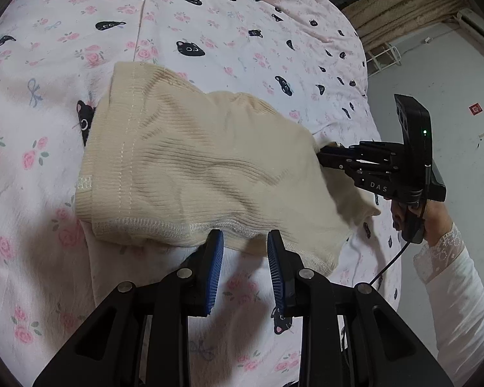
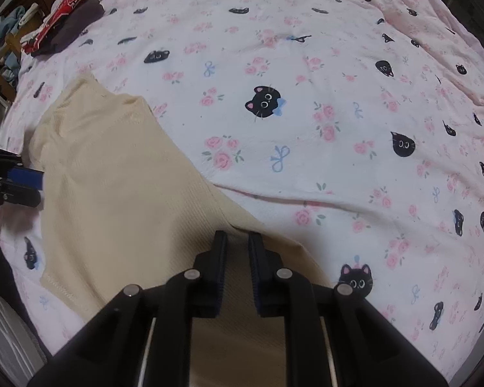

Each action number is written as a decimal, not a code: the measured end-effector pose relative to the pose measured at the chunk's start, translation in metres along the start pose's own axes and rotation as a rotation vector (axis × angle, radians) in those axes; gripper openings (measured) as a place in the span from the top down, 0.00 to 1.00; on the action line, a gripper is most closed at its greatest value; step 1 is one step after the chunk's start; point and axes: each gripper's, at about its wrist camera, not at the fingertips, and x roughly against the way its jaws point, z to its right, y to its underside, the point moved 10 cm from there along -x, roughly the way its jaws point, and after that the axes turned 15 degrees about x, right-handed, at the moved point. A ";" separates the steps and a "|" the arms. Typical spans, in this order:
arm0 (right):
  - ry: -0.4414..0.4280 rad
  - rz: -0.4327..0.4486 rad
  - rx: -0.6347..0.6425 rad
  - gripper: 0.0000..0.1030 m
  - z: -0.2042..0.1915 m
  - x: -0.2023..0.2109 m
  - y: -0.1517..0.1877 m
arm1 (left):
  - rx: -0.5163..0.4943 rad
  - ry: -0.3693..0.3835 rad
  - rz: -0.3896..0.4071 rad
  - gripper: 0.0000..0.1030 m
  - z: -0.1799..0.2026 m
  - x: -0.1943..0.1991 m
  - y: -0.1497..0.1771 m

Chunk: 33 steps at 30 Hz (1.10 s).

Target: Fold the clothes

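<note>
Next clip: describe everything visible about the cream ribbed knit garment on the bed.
The cream ribbed knit garment lies rumpled and partly folded on the floral cat-print bedsheet. It has fine ribbing, overlock-stitched hems and a double stitch line. The left gripper is at its near hem with gapped pads; the right gripper is at the opposite end, over the fabric.

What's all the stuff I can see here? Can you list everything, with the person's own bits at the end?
Cream garment: one, cream ribbed knit, lying rumpled on the bed.
Bedspread: one, white-pink with roses, bows and black cat faces, covering the bed.
Pile of clothes: one, red, white and dark, at the bed's far corner.
Wall: grey, beside the bed.
Left gripper: one, black with blue pads, jaws apart at the garment's hem, gripping nothing.
Right gripper: one, black, jaws slightly apart over the garment's edge.
Hand: one, holding the right gripper.
Sleeve: one, white with lace cuff.
</note>
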 end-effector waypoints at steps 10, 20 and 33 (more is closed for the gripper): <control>-0.001 0.001 0.006 0.99 0.006 0.018 0.001 | 0.038 0.033 -0.009 0.76 -0.001 0.002 -0.002; -0.001 -0.058 0.081 0.74 -0.002 0.007 -0.002 | 0.048 0.042 -0.003 0.76 -0.002 0.006 -0.004; -0.017 -0.092 0.135 0.96 -0.006 0.006 -0.007 | 0.062 0.057 -0.001 0.76 0.000 0.007 -0.006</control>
